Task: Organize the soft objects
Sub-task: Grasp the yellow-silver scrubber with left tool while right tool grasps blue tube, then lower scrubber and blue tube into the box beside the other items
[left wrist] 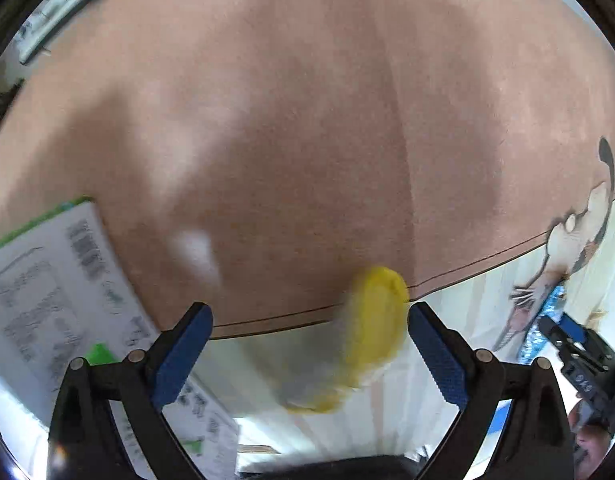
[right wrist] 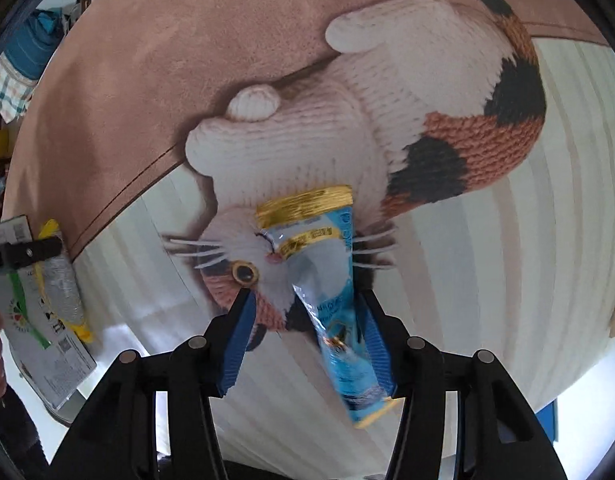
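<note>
While both claws hover above a printed cloth surface, the scene reads from left to right as follows. At the far left of the left wrist view lies a white printed carton (left wrist: 59, 280) with green edging, flat and partly under the left claw (left wrist: 309, 326). That claw is released — its blue pads (left wrist: 183, 356) stand wide apart with nothing pinched between them. A yellow-trimmed clear pouch (left wrist: 371, 328), motion-blurred, sits in the gap close to the right-hand pad; contact cannot be confirmed, and whether it rests on the surface or is falling cannot be told. Beyond it, the surface changes from a pink-brown zone (left wrist: 307, 120) to a pale striped zone (left wrist: 487, 300). In the right wrist view, the right claw (right wrist: 307, 332) also stands wide apart; a blue and gold sachet (right wrist: 327, 280) lies against its right-hand pad and over the knitted-cat print (right wrist: 347, 128), but the left-hand pad is clear of it, so it is not clamped. Probable faults from here: closing the left claw while the pouch is off-centre would likely push it aside or catch only an edge, allowing slippage on lift; the limp, glossy sachet may buckle or slide out if gripped near one end — a mid-body grip appears safer. The blur suggests fast motion, which raises the chance of misplacement.
</note>
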